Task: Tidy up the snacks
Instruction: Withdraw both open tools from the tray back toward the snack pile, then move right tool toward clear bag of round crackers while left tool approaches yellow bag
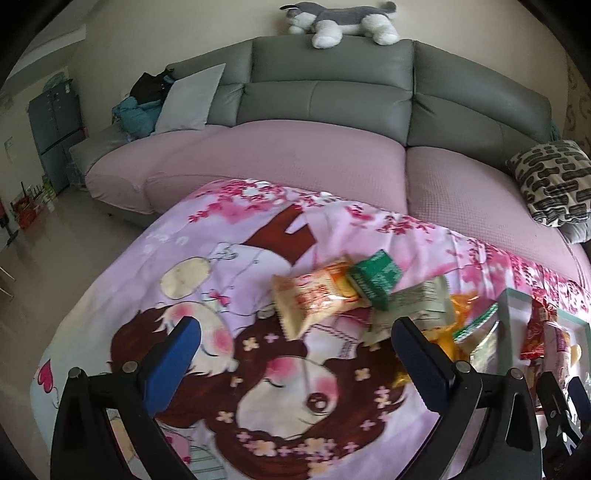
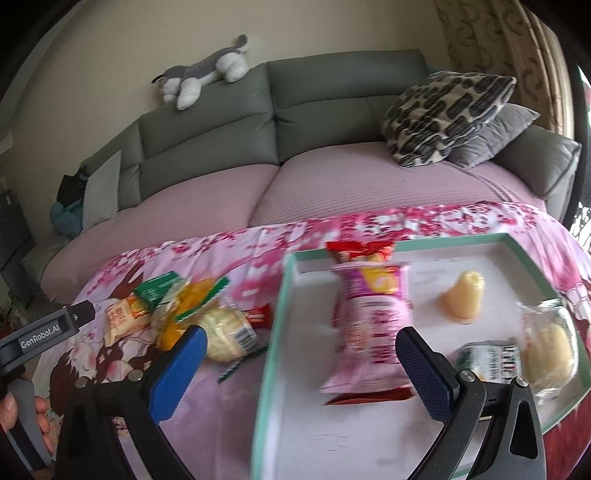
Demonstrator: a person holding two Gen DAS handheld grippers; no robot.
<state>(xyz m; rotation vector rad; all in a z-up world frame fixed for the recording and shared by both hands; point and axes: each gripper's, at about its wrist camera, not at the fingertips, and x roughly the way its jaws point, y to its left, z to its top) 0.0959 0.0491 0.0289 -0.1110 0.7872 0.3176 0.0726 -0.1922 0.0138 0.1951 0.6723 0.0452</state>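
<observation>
A glossy pink cartoon-print cloth (image 1: 155,280) covered the table, smooth and slightly creased, with cherry blossoms along its far edge. On it lay a loose heap of crinkly snack packets: a cream-and-orange cracker packet (image 1: 314,299) with a serrated end, a small green carton (image 1: 376,278) tilted against it, a pale flat sachet (image 1: 421,299) and an orange-yellow bag (image 1: 461,314) partly under the others. The left gripper (image 1: 295,354) hung over the cloth short of the heap, its blue-padded fingers (image 1: 177,365) spread wide with nothing between them.

In the right wrist view a shallow rectangular tray (image 2: 269,354) with a mint-green rim and white floor sat just beside the heap. Inside it lay a pink pillow-shaped snack bag (image 2: 369,325), blurred, with a red packet (image 2: 360,251) touching its far end, a pale yellow cone-shaped jelly cup (image 2: 461,299), a clear wrapped yellow bun (image 2: 550,347) and a small green-and-white packet (image 2: 491,360). The right gripper (image 2: 299,362) hovered over the tray's near left rim, fingers apart and empty; whether the pink bag touched the tray floor could not be told.

Behind stood a grey leather sofa (image 1: 332,85) with a mauve waffle-textured seat cover (image 1: 277,158), a plush husky (image 1: 340,20) on its back and a black-and-cream patterned cushion (image 2: 443,114).
</observation>
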